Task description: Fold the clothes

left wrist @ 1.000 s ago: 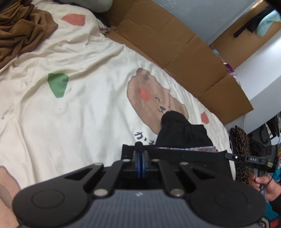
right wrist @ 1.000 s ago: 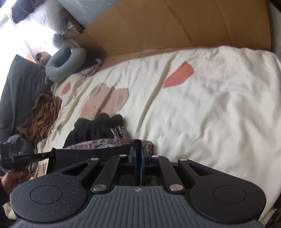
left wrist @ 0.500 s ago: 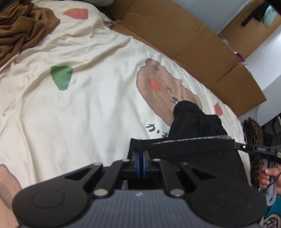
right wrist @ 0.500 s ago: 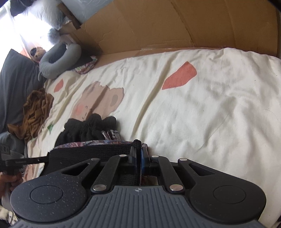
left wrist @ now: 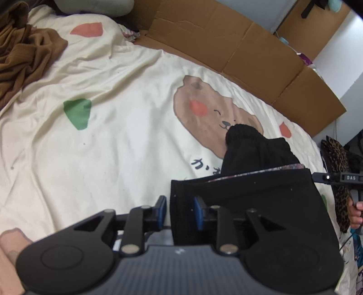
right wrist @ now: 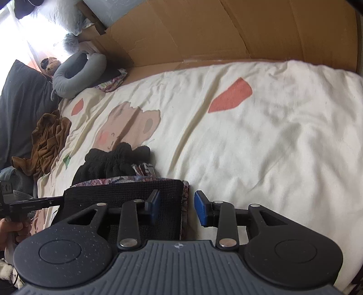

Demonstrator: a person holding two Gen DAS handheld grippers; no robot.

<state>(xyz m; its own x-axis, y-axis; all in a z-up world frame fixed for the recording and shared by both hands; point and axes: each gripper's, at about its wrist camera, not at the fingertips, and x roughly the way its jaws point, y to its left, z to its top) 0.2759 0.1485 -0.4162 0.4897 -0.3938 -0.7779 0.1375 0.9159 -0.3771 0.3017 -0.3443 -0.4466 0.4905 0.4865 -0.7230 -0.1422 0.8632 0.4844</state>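
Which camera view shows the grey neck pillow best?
The right wrist view: the grey neck pillow shows nearly whole there, its curved shape lying at the far end of the bed. The left wrist view catches only its edge at the top.

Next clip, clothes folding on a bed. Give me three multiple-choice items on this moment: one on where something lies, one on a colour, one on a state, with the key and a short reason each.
1. Where does the crumpled brown garment lie?
A. On the bedsheet, far from the black garment
B. On the black garment
C. Inside a cardboard box

2. What colour are the gripper pads?
A. Red
B. Blue
C. White

3. How do the left gripper jaws stand?
A. Clamped on the sheet
B. Parted, with the black garment's edge between them
C. Shut on nothing

Key: 1 A, the brown heap sits at the bed's far end. 2 B, both views show blue pads. 3 B, the jaws are opening around the fabric edge.
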